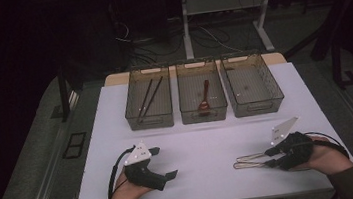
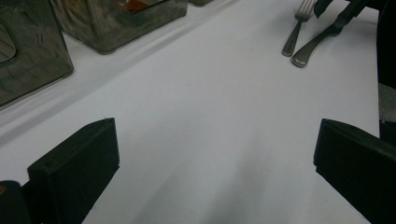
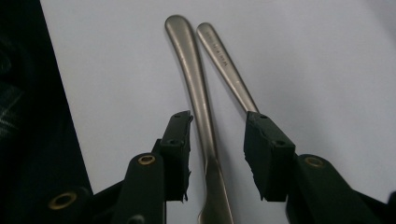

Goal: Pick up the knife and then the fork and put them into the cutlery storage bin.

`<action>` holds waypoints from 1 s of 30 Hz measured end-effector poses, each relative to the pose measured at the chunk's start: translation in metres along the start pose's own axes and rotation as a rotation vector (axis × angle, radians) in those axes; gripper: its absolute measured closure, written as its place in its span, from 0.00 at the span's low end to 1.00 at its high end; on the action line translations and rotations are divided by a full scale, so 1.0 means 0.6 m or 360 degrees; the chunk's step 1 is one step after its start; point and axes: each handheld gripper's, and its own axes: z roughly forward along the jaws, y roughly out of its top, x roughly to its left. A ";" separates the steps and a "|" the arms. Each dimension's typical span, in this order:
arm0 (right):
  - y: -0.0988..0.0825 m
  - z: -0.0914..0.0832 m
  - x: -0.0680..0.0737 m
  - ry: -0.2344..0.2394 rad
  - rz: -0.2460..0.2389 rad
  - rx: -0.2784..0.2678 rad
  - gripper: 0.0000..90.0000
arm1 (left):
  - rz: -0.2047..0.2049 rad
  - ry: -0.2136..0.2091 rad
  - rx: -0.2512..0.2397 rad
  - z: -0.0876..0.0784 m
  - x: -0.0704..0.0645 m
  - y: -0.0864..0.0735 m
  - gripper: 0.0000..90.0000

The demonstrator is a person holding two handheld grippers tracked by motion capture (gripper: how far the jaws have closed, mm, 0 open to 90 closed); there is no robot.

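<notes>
Two metal pieces of cutlery (image 1: pixel 248 161) lie side by side on the white table (image 1: pixel 204 141) at the right, handles pointing left. In the left gripper view one is a fork (image 2: pixel 295 35); the other (image 2: pixel 312 47) shows just its handle. My right gripper (image 1: pixel 270 158) sits low over their right ends. In the right gripper view its jaws (image 3: pixel 218 119) stand apart with one handle (image 3: pixel 196 79) between them, gaps on both sides; the second handle (image 3: pixel 224 58) runs under the right jaw. My left gripper (image 1: pixel 164 162) rests at the front left, open and empty (image 2: pixel 215 154).
Three clear bins stand in a row at the back. The left bin (image 1: pixel 149 120) holds dark chopsticks (image 1: pixel 148 97), the middle bin (image 1: pixel 204 116) a red-brown spoon (image 1: pixel 204 99), and the right bin (image 1: pixel 258 106) looks empty. Bare table lies between the bins and my grippers.
</notes>
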 end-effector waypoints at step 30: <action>0.055 0.052 0.011 -0.0002 -0.0313 0.0532 0.86 | 0.0002 -0.0016 0.0007 0.003 -0.001 -0.001 0.00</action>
